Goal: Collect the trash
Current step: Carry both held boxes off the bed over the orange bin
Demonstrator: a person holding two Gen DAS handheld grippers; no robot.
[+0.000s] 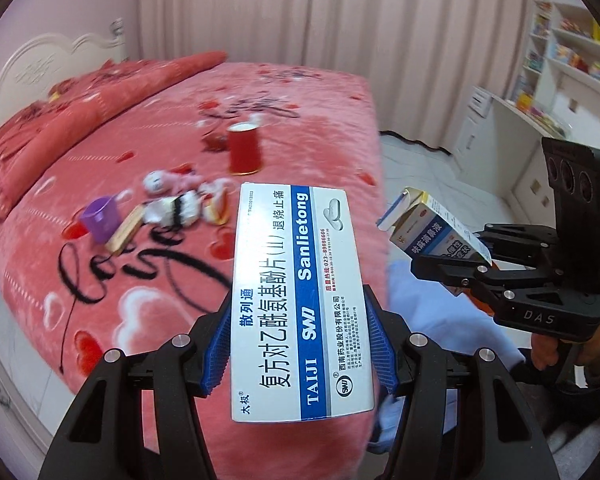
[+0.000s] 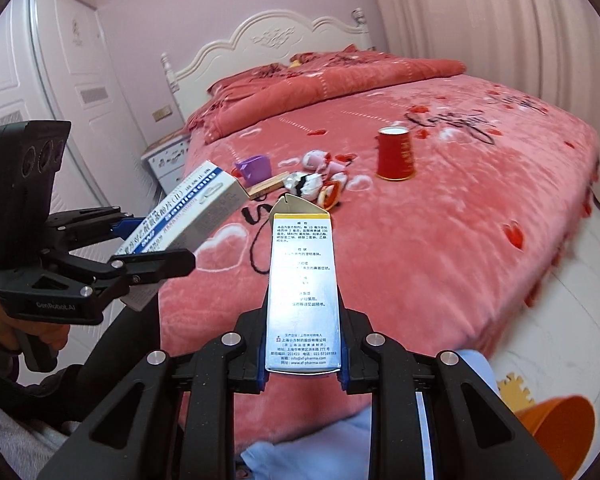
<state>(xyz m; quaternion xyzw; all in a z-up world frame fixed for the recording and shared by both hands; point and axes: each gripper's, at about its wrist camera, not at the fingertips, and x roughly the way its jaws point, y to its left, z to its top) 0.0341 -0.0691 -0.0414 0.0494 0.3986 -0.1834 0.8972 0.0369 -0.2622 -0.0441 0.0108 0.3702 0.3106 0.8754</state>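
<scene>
Holding trash above the pink bed [image 1: 300,92].
Left hand-held gripper [image 1: 300,344] clamped a white-blue medicine box [image 1: 296,304]; right hand-held gripper [image 2: 303,356] pinched a narrow opened medicine carton [image 2: 303,288]; red paper cup [image 2: 396,154] stood on the bed beyond both.

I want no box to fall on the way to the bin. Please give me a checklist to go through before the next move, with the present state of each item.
1. Left gripper shut on the wide blue-and-white medicine box: ok, both blue pads press its sides.
2. Right gripper shut on the narrow medicine box: ok.
3. Narrow box's top flap closed: not ok, it stands open.
4. Boxes apart from each other: ok.
5. Orange bin in reach: cannot tell, only its edge shows.
6. Bed cleared: not ok, the red cup, purple cup and wrappers remain.
</scene>
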